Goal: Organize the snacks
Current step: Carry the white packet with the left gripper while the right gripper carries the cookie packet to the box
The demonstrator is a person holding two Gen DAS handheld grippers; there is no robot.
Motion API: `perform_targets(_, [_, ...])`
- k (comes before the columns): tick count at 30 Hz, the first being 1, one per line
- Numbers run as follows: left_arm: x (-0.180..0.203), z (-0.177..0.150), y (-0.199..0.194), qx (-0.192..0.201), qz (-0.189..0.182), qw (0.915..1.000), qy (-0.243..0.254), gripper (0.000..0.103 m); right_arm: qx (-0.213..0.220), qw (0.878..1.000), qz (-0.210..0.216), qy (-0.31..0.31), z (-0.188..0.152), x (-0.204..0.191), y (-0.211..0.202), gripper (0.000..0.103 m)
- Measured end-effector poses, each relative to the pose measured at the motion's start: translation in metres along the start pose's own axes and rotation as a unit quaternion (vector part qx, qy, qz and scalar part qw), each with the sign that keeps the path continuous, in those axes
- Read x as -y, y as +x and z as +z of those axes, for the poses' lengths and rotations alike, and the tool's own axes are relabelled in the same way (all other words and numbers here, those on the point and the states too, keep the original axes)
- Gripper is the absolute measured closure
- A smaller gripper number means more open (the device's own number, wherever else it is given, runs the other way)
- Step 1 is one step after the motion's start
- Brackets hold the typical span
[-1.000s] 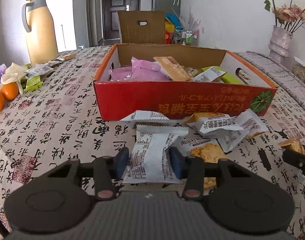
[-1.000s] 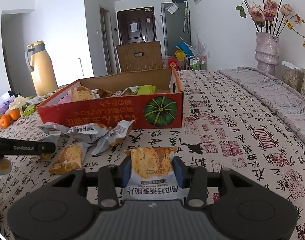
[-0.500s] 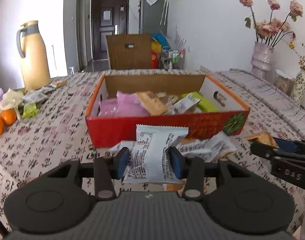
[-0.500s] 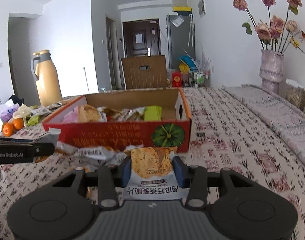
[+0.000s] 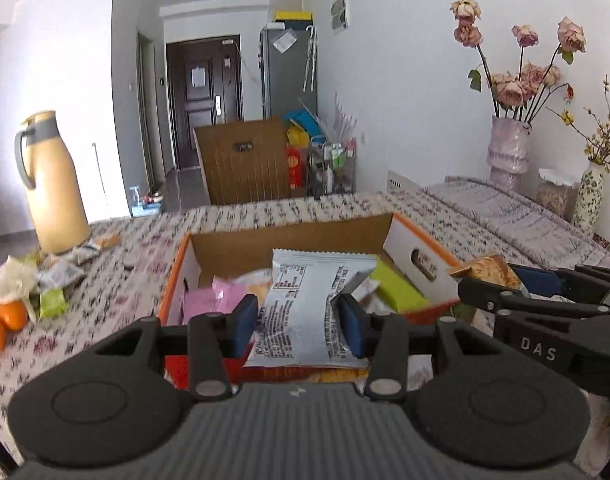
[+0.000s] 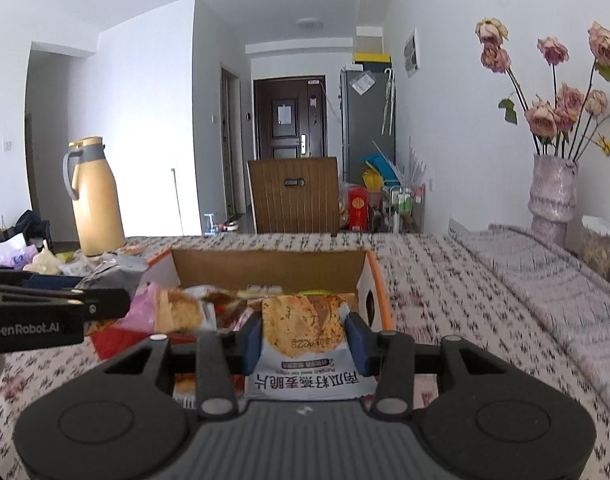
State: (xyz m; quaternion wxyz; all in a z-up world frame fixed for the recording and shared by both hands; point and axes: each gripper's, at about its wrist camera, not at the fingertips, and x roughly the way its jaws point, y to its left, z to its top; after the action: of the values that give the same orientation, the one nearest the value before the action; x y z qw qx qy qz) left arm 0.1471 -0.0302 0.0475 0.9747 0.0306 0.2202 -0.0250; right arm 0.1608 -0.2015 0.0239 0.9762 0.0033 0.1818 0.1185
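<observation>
My left gripper (image 5: 298, 326) is shut on a silver-white snack packet (image 5: 305, 308), held up in front of the red cardboard box (image 5: 289, 240). Pink, green and brown packets lie inside the box. My right gripper (image 6: 304, 338) is shut on a cracker packet (image 6: 303, 334) with an orange-brown picture, lifted over the box's (image 6: 265, 266) near right corner. In the left wrist view the right gripper (image 5: 501, 286) comes in from the right with its cracker packet (image 5: 489, 270). The left gripper (image 6: 85, 296) shows at the left edge of the right wrist view.
A patterned cloth (image 6: 445, 280) covers the table. A tan thermos jug (image 5: 51, 184) stands at the far left beside oranges (image 5: 9, 314) and loose wrappers. Vases of dried roses (image 5: 509, 148) stand at the right. A wooden chair back (image 6: 294, 194) is behind the table.
Both grippers have risen from the table with their packets and moved toward the box. The loose packets in front of the box have dropped out of sight below.
</observation>
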Motion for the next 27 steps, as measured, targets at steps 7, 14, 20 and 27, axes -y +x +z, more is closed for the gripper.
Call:
perform_targets(7, [0.001, 0.019, 0.019, 0.010, 0.009, 0.9999, -0.002, 0.057, 0.018, 1.000, 0.002, -0.007, 0.022, -0.001, 0.022, 0.060])
perform_targets(14, [-0.004, 0.034, 0.041, 0.020, 0.025, 0.9995, -0.006, 0.057, 0.029, 0.999, 0.000, -0.023, 0.040, -0.004, 0.047, 0.060])
perform_targets(20, [-0.013, 0.044, 0.066, 0.017, 0.039, 0.9990, -0.015, 0.057, 0.028, 0.999, -0.001, -0.028, 0.051, -0.004, 0.072, 0.060])
perform_targets(27, [-0.025, 0.038, 0.096, 0.005, 0.049, 0.9983, -0.032, 0.057, 0.017, 1.000, 0.000, -0.015, 0.045, 0.003, 0.103, 0.060])
